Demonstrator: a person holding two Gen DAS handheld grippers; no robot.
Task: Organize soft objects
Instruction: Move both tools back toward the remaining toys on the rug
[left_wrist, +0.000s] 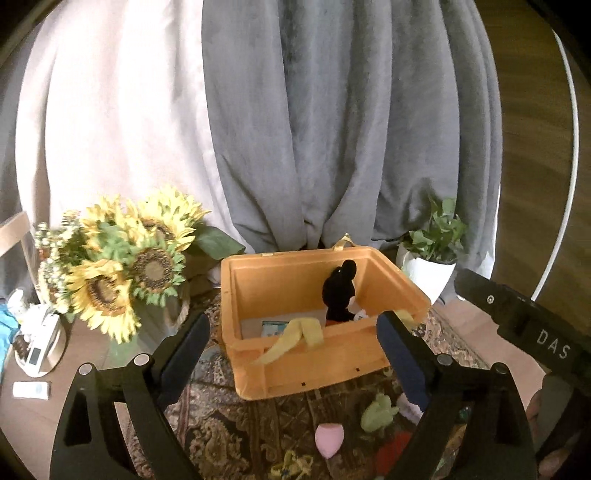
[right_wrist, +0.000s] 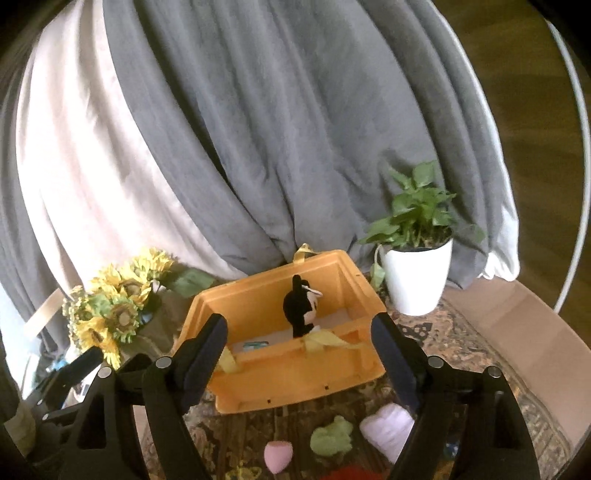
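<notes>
An orange storage box with yellow ribbon handles stands on a patterned rug. A black mouse plush sits upright inside it. In front of the box lie a pink egg-shaped sponge, a green plush, a pale lilac soft item and a red soft item. My left gripper is open and empty above the rug, before the box. My right gripper is open and empty, also before the box.
A sunflower bouquet stands left of the box. A white potted plant stands at its right. Grey and white curtains hang behind. Small white items lie on the floor at far left.
</notes>
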